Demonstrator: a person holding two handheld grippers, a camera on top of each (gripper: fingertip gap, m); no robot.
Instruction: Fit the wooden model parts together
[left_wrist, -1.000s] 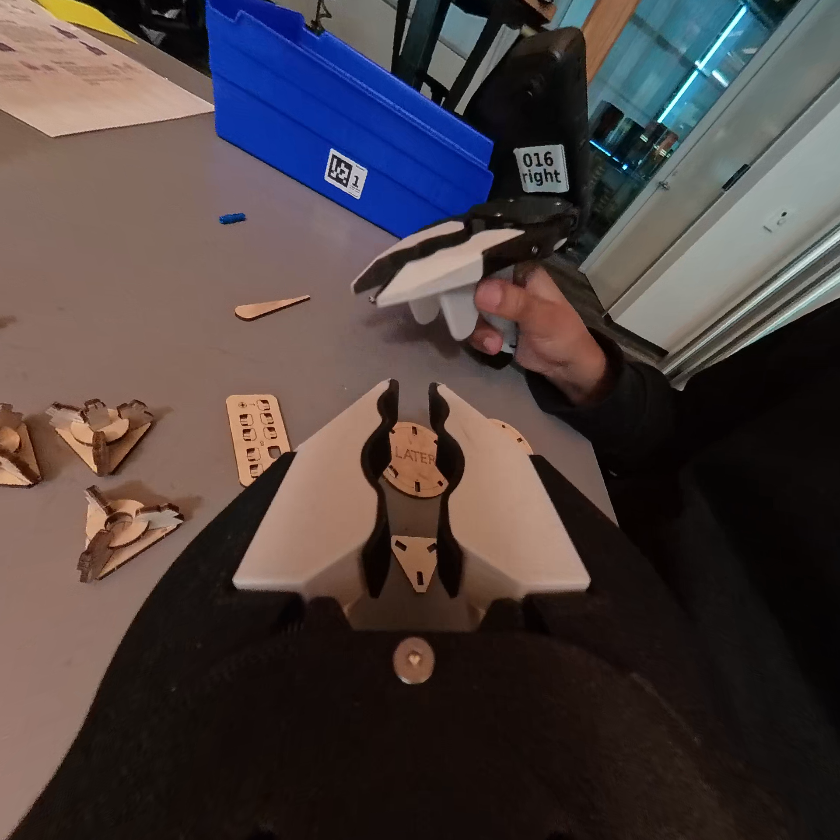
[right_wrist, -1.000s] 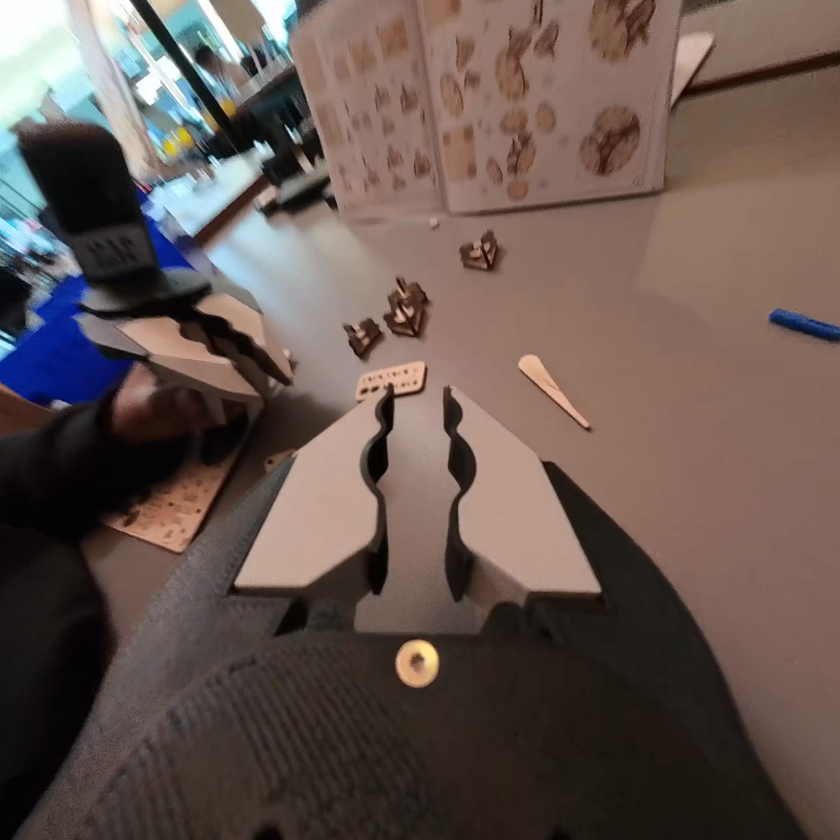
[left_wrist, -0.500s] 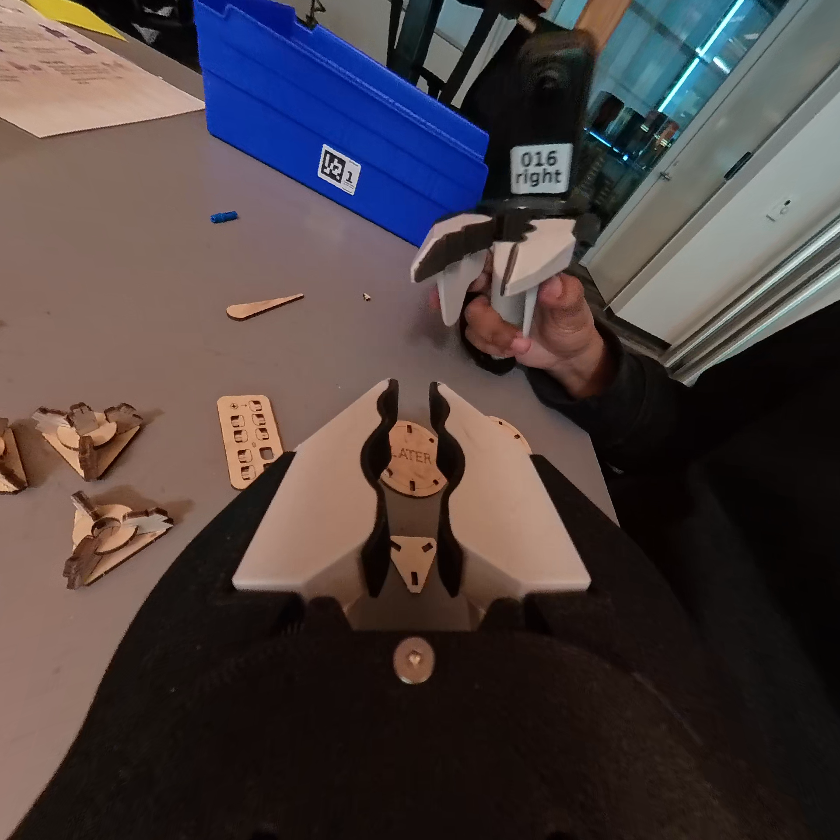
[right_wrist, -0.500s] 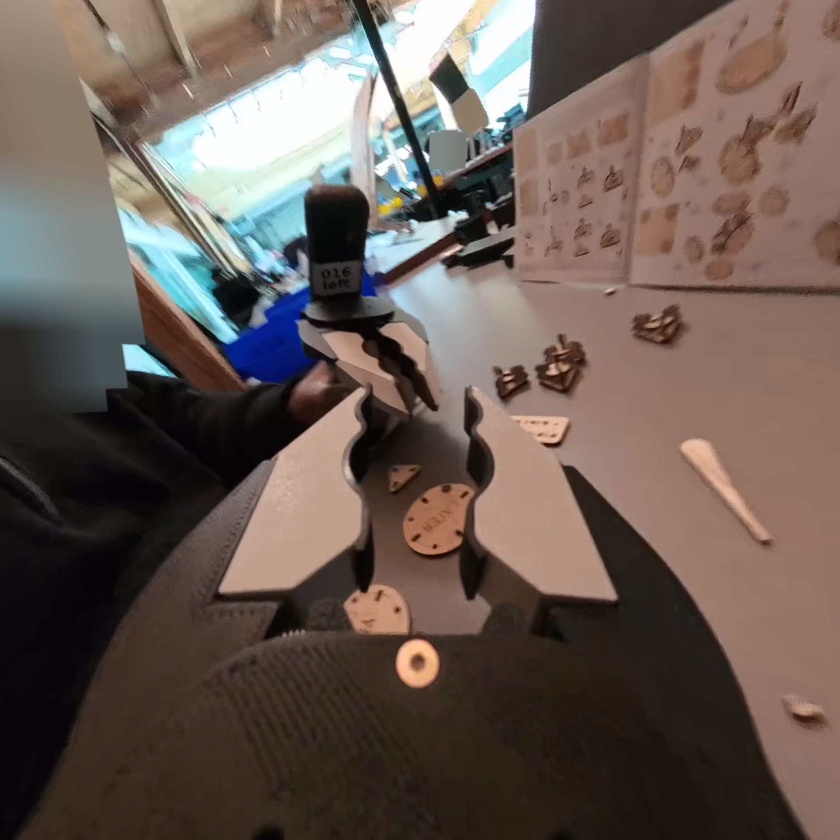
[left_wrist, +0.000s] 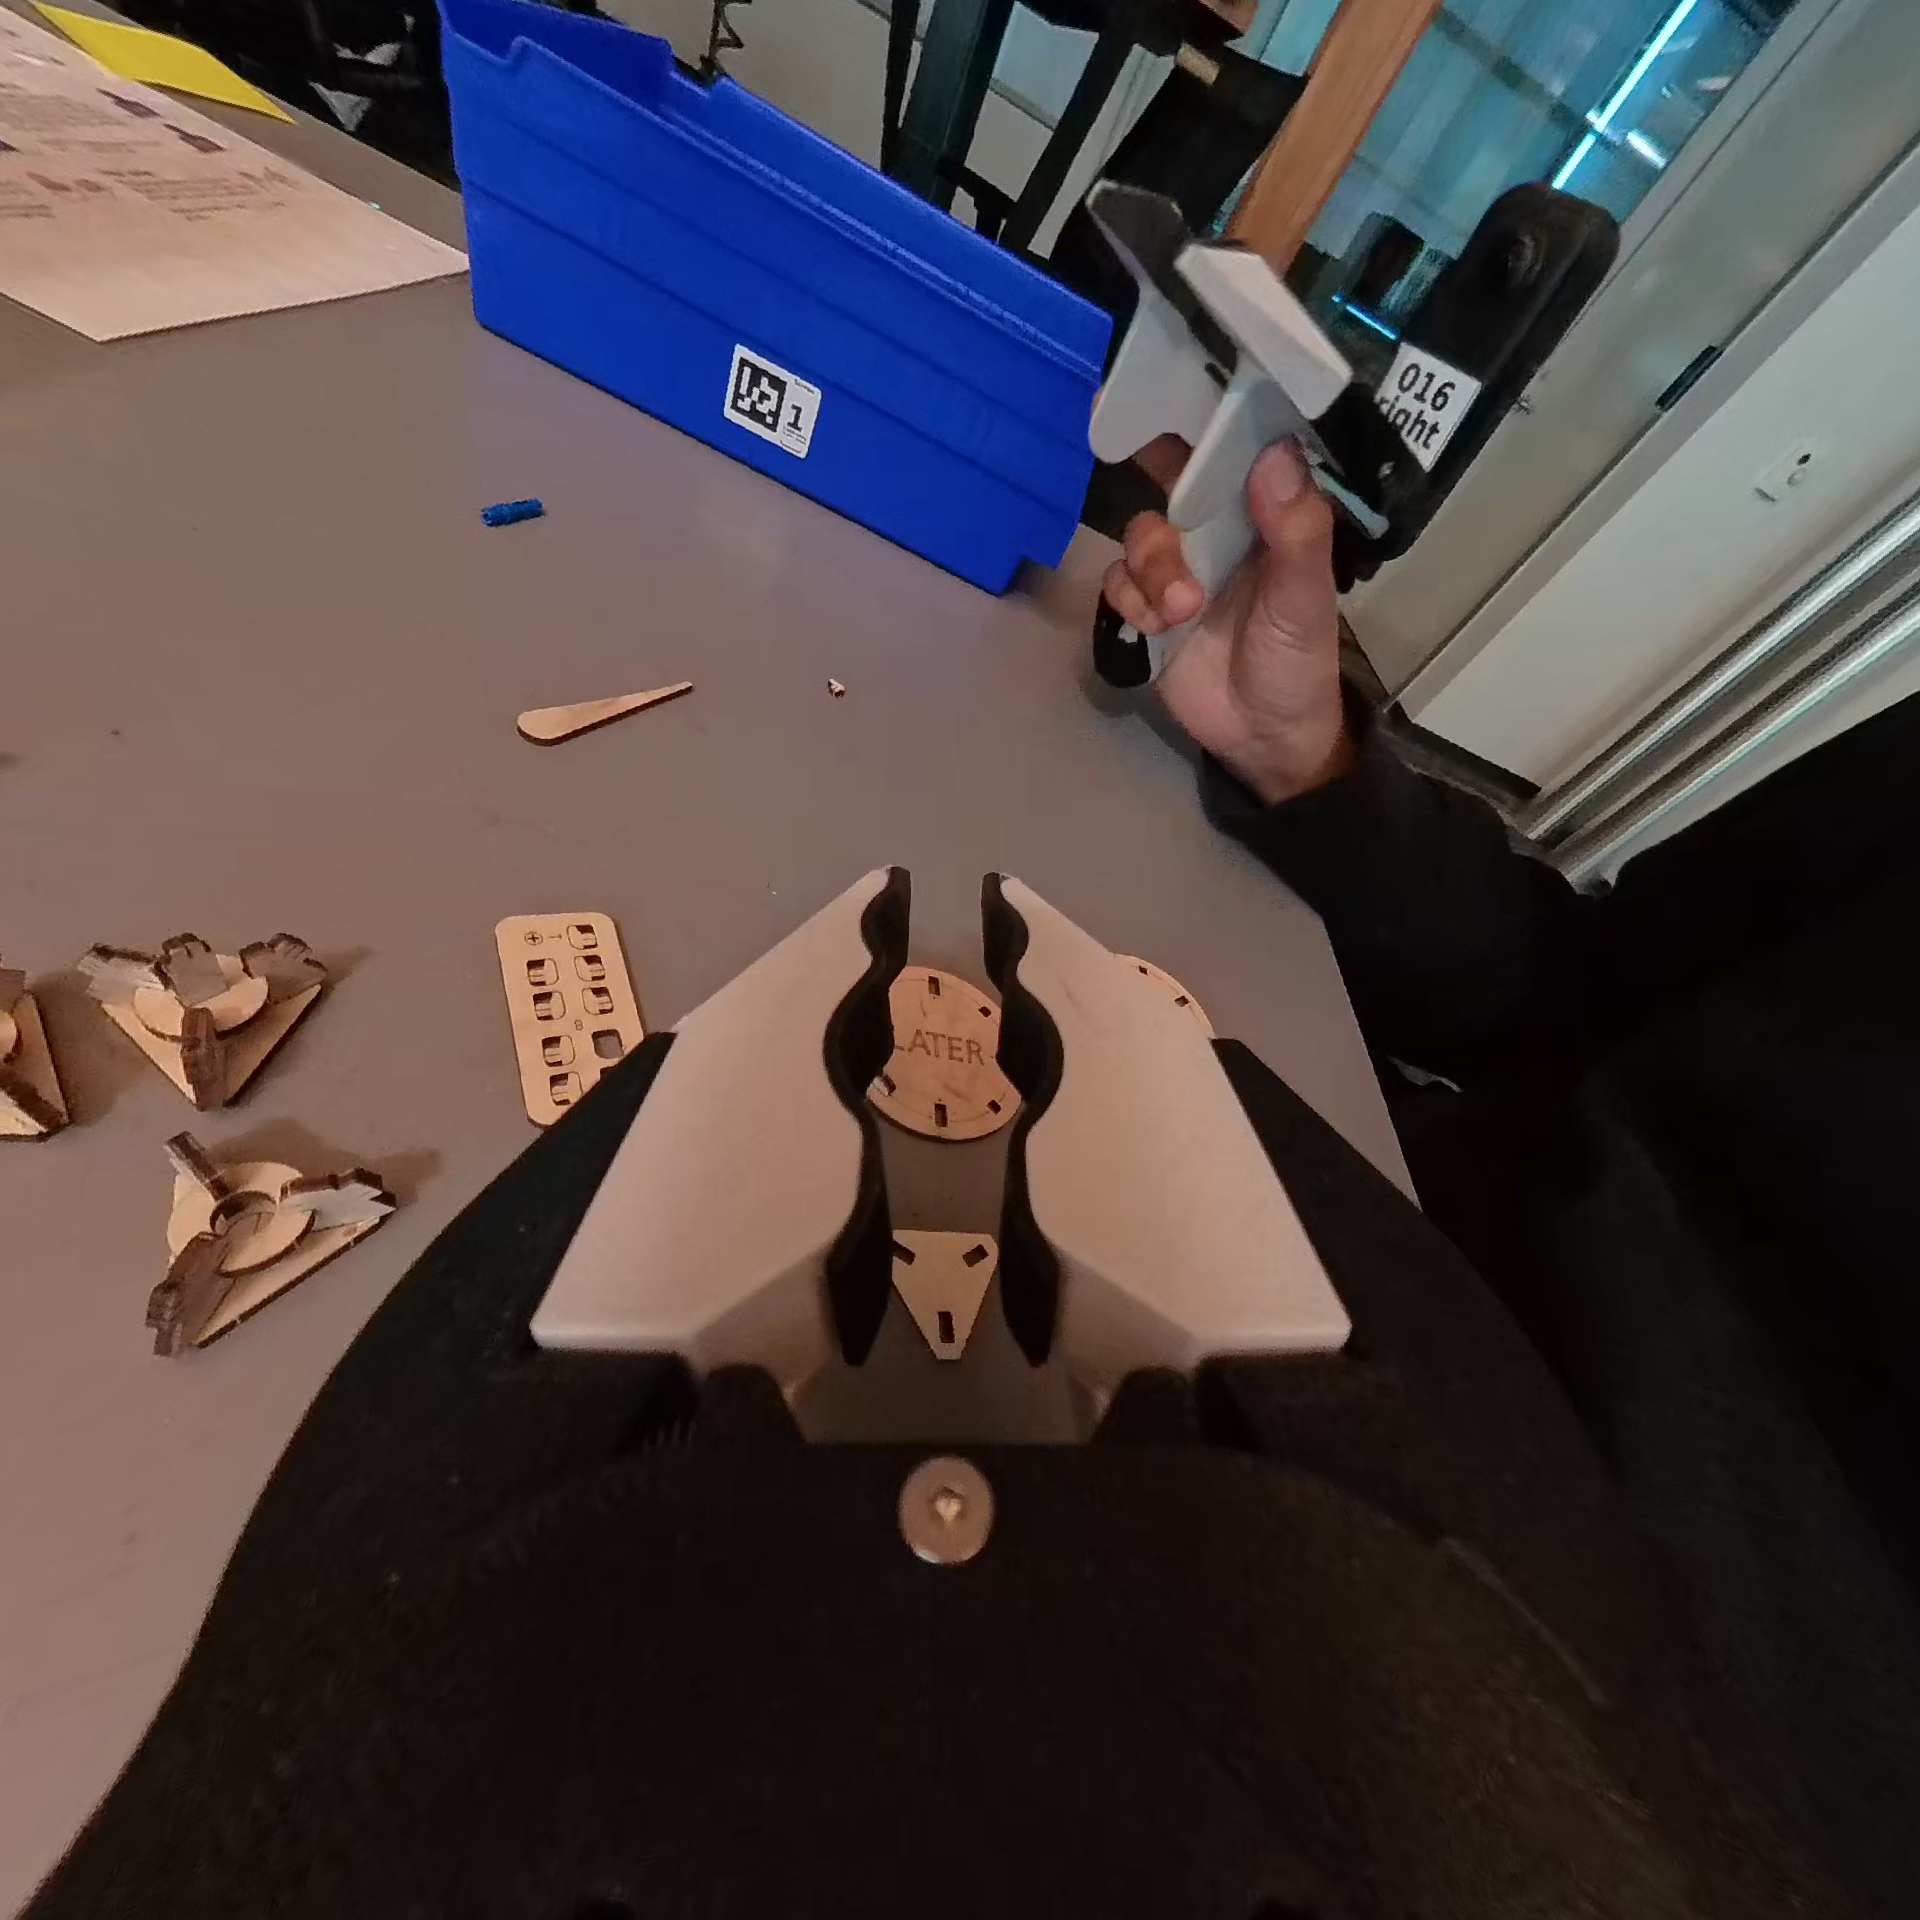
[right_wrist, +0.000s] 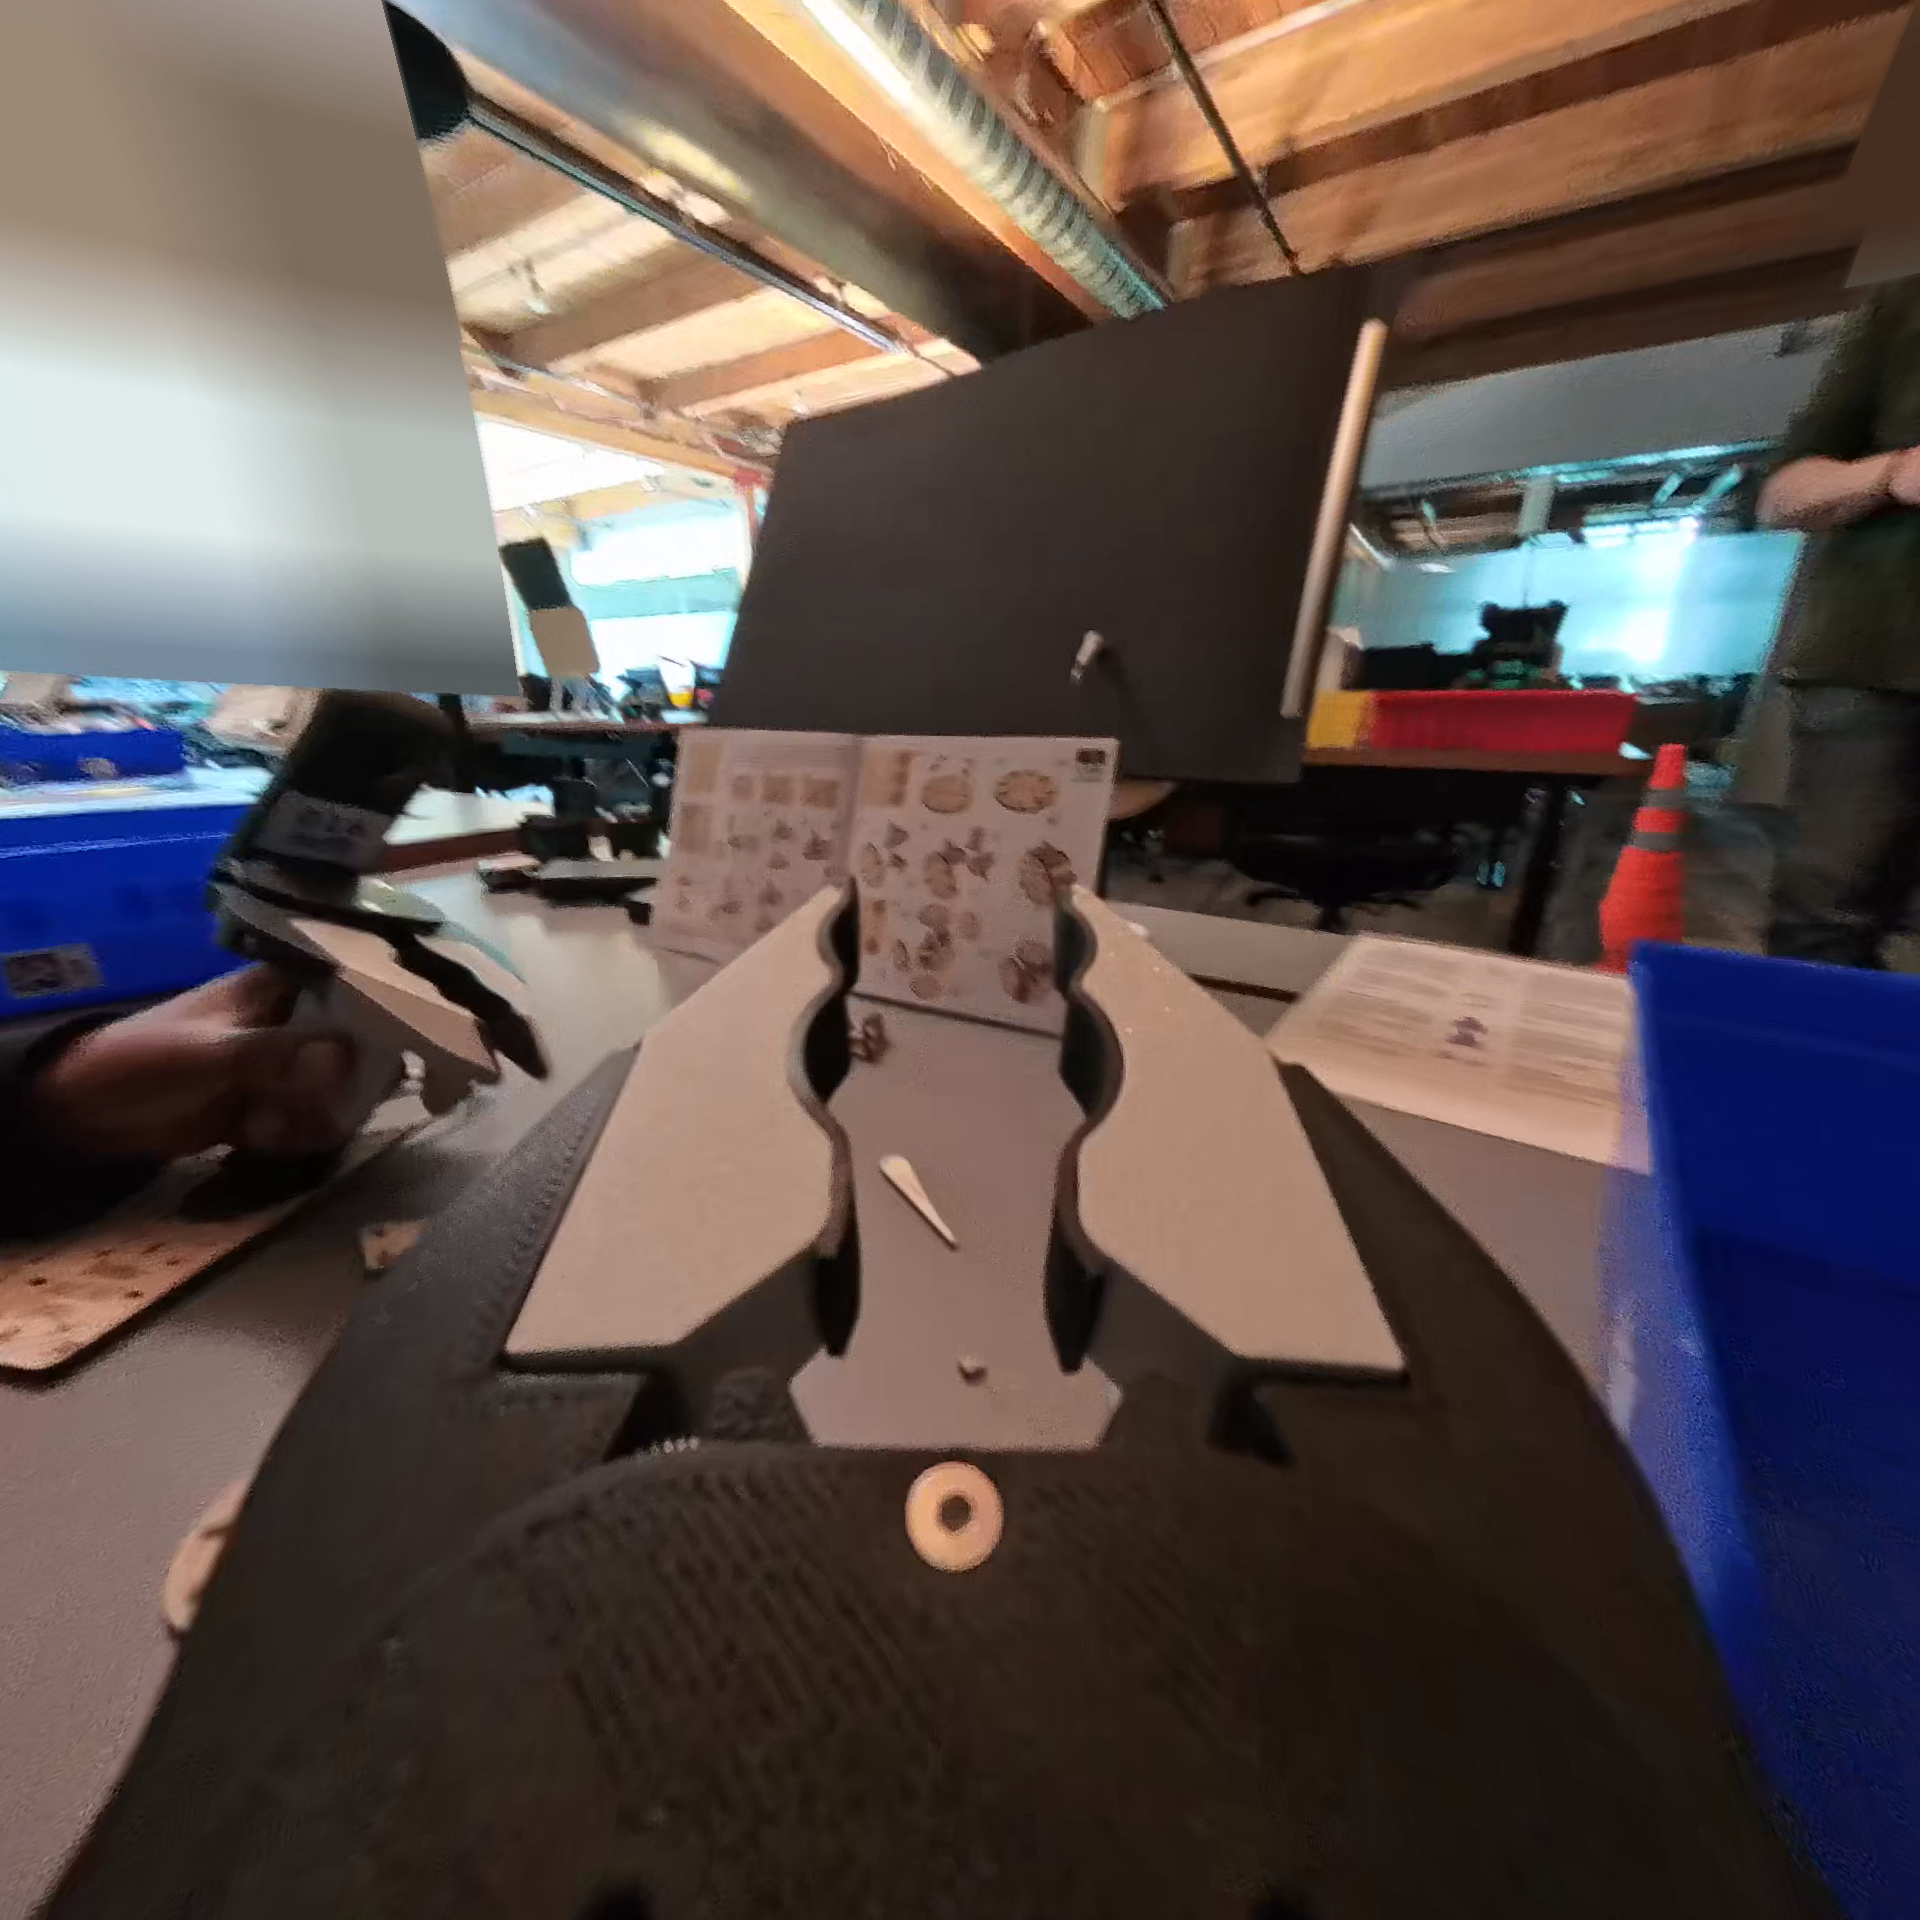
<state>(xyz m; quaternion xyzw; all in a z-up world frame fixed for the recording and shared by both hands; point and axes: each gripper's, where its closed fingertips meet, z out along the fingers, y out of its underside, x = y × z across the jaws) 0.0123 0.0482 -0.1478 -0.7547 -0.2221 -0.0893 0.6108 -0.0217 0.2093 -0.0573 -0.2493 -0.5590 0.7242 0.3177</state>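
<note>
The left gripper (left_wrist: 945, 883) hovers slightly open, gripping nothing; a wooden disc (left_wrist: 940, 1060) lies on the table (left_wrist: 312, 582) beneath its fingers. The right gripper (right_wrist: 956, 914), at the upper right of the left view, gapes wide and bare, with a wooden wedge (right_wrist: 916, 1198) low between its fingers.

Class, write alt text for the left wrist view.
The left gripper, jaws slightly apart and holding nothing, hovers over a round wooden disc on a grey table. Beyond it, a hand raises the right gripper near a blue bin.
</note>
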